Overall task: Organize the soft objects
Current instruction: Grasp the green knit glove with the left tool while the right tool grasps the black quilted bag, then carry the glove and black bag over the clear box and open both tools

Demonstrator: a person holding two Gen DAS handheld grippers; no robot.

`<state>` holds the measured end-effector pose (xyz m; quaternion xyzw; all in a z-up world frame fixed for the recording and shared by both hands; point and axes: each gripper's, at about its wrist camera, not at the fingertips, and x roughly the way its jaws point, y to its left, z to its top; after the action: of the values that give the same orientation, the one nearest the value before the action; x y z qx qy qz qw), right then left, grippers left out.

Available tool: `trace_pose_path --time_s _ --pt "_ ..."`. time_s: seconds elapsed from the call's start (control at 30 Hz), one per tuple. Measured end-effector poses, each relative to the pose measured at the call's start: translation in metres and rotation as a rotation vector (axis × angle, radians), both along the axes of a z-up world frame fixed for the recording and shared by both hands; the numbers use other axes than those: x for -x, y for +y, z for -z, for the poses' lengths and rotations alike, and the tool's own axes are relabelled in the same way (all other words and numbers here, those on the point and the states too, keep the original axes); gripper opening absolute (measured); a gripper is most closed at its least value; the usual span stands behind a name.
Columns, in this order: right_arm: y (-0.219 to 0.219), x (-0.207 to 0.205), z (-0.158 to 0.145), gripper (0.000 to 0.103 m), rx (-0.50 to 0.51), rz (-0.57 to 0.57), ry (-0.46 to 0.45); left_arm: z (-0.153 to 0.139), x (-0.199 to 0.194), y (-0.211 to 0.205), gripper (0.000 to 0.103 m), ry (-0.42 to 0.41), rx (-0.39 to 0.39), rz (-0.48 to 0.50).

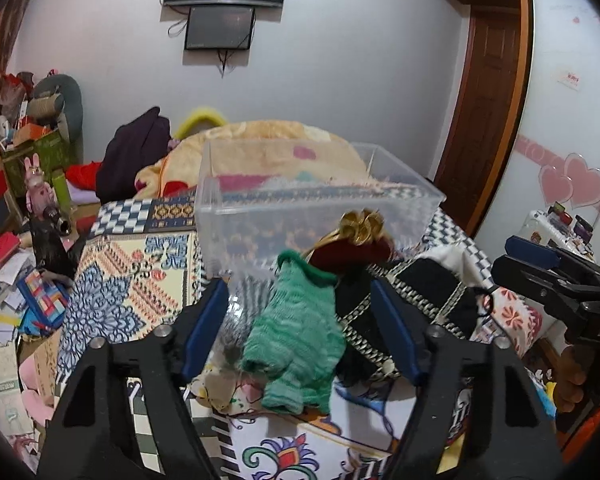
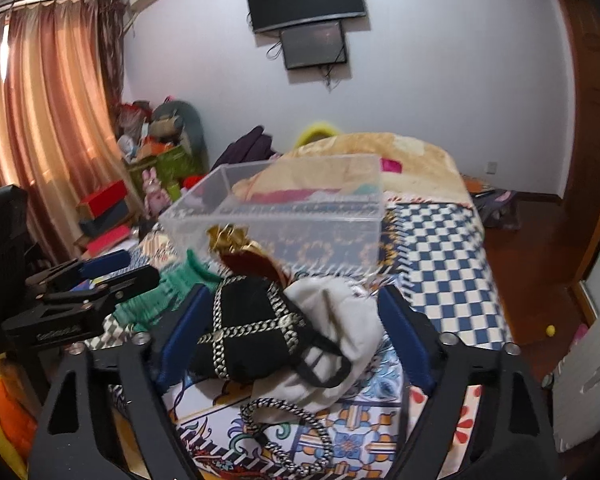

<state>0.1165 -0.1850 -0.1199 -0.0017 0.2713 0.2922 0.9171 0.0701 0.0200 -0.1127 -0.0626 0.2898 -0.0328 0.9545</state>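
Observation:
A clear plastic box (image 1: 308,204) stands on the patterned bed cover, also in the right wrist view (image 2: 276,216). In front of it lie a green knitted piece (image 1: 296,340), a maroon and gold pouch (image 1: 352,244), a black bag with silver braid (image 2: 252,320) and a white cloth (image 2: 340,320). My left gripper (image 1: 300,320) is open around the green piece. My right gripper (image 2: 288,332) is open around the black bag and white cloth. The right gripper also shows at the edge of the left wrist view (image 1: 548,272), the left gripper in the right wrist view (image 2: 100,276).
A beige blanket heap (image 1: 260,148) lies behind the box. Cluttered boxes and toys (image 1: 32,148) stand at the left. A wooden door (image 1: 484,92) and floor (image 2: 532,280) are to the right. A braided strap (image 2: 288,432) lies near the bed's front edge.

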Motion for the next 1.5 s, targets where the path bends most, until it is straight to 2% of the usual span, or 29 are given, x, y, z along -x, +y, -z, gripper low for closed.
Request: trace_pose_path --time_s 0.07,0.13,0.23,0.33,0.43,0.5,0.53,0.57,0.67,0.83,1.1,1.5 --pt "0.005 0.000 0.003 0.067 -0.003 -0.045 0.012 0.006 -0.001 0.003 0.060 0.020 0.016 0.012" --pt "0.010 0.001 0.005 0.060 0.002 -0.069 0.016 0.011 -0.002 0.006 0.055 0.034 0.021 0.021" --pt "0.022 -0.002 0.010 0.059 0.040 -0.092 0.016 0.017 -0.003 0.007 0.053 0.044 0.017 0.023" --pt "0.033 -0.007 0.019 0.059 0.079 -0.095 0.036 0.020 -0.003 0.009 0.044 0.049 0.014 0.018" --pt "0.040 -0.009 0.024 0.046 0.125 -0.086 0.037 0.021 -0.002 0.013 0.034 0.045 0.025 0.020" --pt "0.042 -0.010 0.024 0.042 0.138 -0.082 0.034 0.020 -0.002 0.015 0.030 0.043 0.031 0.018" --pt "0.042 -0.011 0.024 0.034 0.143 -0.078 0.031 0.019 -0.001 0.016 0.026 0.042 0.034 0.017" --pt "0.042 -0.012 0.024 0.025 0.151 -0.073 0.028 0.018 -0.001 0.017 0.024 0.040 0.040 0.019" --pt "0.042 -0.012 0.022 0.016 0.150 -0.063 0.023 0.014 0.002 0.018 0.022 0.026 0.048 0.023" --pt "0.042 -0.006 0.011 0.013 0.129 -0.071 -0.013 0.004 0.010 0.016 0.020 -0.013 0.040 0.021" --pt "0.041 -0.004 -0.020 0.009 0.059 -0.079 -0.068 -0.015 0.015 0.026 0.017 -0.060 0.096 0.022" --pt "0.046 -0.004 -0.062 0.008 0.022 -0.061 -0.203 -0.053 0.015 0.028 0.016 -0.160 0.057 0.001"
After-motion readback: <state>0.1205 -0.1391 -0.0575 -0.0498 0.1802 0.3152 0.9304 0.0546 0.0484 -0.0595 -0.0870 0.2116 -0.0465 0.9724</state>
